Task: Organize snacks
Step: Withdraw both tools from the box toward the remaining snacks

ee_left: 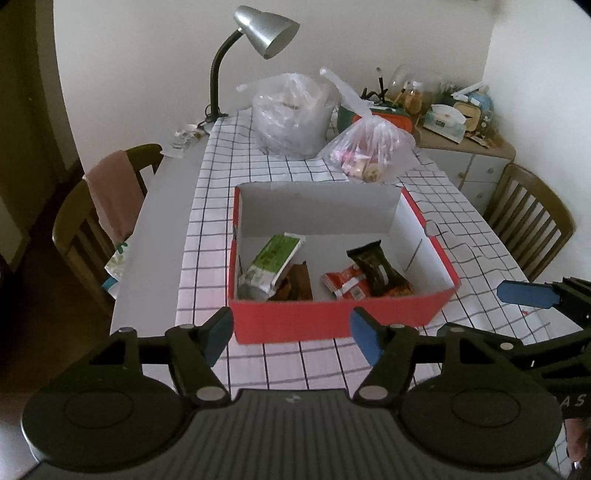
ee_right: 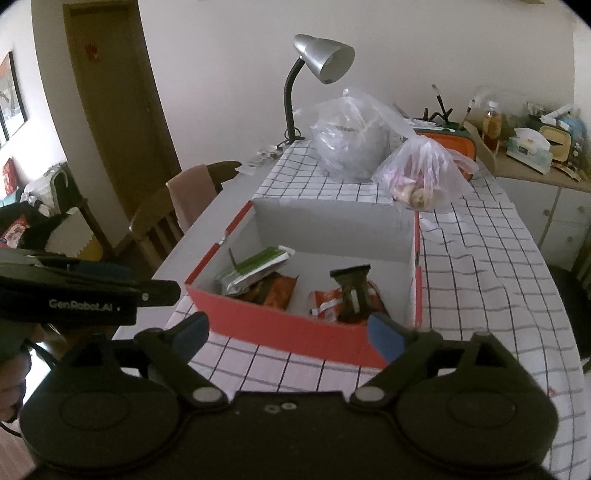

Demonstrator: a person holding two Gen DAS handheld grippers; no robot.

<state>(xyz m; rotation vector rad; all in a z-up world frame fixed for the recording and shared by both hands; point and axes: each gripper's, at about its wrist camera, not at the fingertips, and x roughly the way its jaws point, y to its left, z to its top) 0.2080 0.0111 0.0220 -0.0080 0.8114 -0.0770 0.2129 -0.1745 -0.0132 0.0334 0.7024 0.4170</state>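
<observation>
A red box [ee_left: 332, 317] [ee_right: 280, 328] with white inside walls sits on the checked tablecloth. In it lie a green-and-silver packet [ee_left: 271, 264] [ee_right: 255, 269], an orange-brown packet [ee_left: 295, 286] [ee_right: 277, 293], a red packet [ee_left: 345, 282] [ee_right: 325, 302] and a dark wrapped bar [ee_left: 376, 267] [ee_right: 352, 291]. My left gripper [ee_left: 291, 336] hangs open just in front of the box's near wall, nothing between its blue pads. My right gripper [ee_right: 290, 332] is open too, before the box's near corner, empty. Its blue pad [ee_left: 526, 293] shows at the right edge of the left wrist view.
Two clear plastic bags stand behind the box, a large one [ee_left: 291, 114] [ee_right: 351, 144] and a small one with snacks [ee_left: 369, 151] [ee_right: 421, 177]. A grey desk lamp [ee_left: 258, 33] [ee_right: 321, 62] is at the far edge. Wooden chairs [ee_left: 92, 221] [ee_left: 532, 221] flank the table; a cluttered cabinet [ee_right: 535, 166] lies far right.
</observation>
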